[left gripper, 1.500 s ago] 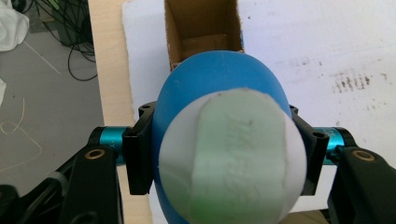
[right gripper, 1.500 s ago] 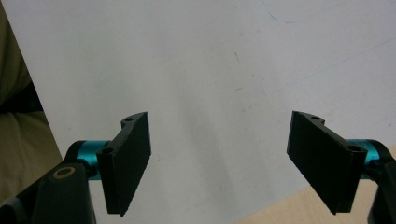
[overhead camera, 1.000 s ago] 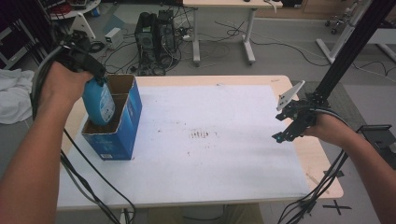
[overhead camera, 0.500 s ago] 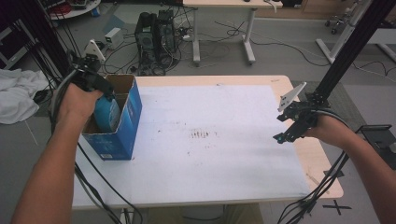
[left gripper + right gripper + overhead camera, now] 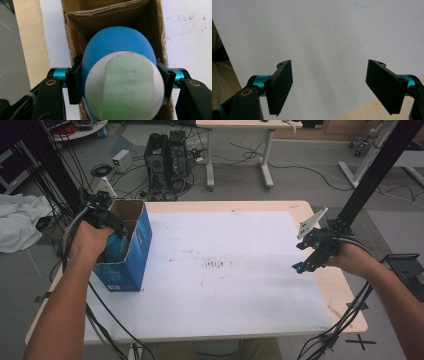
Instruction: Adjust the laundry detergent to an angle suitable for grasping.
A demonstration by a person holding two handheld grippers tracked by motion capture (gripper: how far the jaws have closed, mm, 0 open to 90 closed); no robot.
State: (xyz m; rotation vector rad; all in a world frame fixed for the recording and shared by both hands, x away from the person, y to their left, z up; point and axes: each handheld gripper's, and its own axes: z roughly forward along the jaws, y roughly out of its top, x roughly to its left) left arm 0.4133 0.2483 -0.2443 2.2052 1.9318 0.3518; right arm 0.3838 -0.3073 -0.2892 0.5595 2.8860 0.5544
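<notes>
My left gripper [image 5: 119,83] is shut on a blue bottle [image 5: 117,42] whose white end with a pale green patch [image 5: 125,87] faces the camera. The bottle hangs inside the open top of a blue cardboard box [image 5: 110,11]. In the high view the box [image 5: 132,257] stands at the table's left side, with the left gripper [image 5: 114,231] reaching down into it and the bottle [image 5: 116,249] partly sunk between its walls. My right gripper [image 5: 301,264] hovers open at the table's right side, and nothing lies between its black fingers [image 5: 280,85].
A white mat [image 5: 220,285] with small dark specks covers most of the wooden table [image 5: 350,317]. Black frame posts [image 5: 372,175] rise at the right. Computers [image 5: 167,155], cables and a second desk stand on the floor behind, and a white cloth [image 5: 17,225] lies at the far left.
My left hand has come down with the blue bottle, from above the box to partly inside it. The right gripper has stayed put.
</notes>
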